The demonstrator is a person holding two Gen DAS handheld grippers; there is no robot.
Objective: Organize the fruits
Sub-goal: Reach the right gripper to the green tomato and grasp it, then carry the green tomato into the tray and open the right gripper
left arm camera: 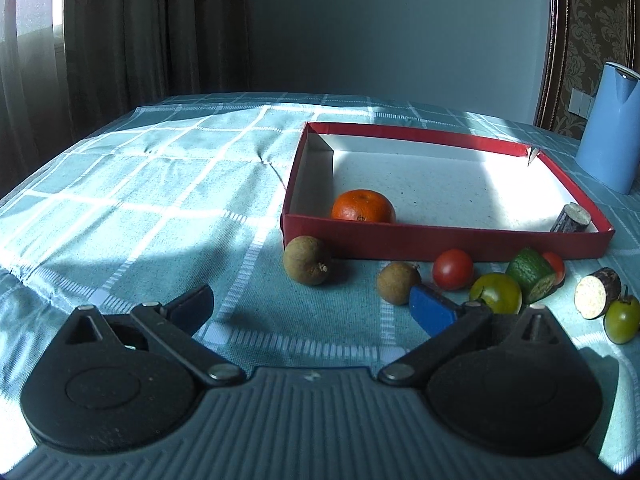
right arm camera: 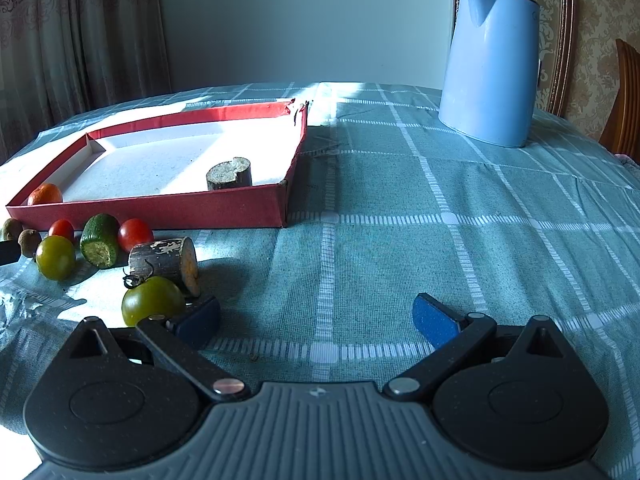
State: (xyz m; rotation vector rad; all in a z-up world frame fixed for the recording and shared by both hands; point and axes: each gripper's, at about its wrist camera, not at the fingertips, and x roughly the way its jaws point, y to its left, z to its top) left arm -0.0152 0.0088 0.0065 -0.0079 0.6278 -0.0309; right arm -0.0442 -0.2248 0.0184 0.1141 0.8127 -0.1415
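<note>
Bare tablecloth [right arm camera: 440, 240] spreads right of the red tray [right arm camera: 160, 210]. Fruit crowds its near edge. Left gripper [left arm camera: 312, 304] and right gripper [right arm camera: 316, 314] gape wide, both empty.

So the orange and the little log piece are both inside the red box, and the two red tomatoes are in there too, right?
Not quite. The orange and log piece are inside the red box, but both red tomatoes lie outside it on the tablecloth, as the left wrist view shows.
</note>
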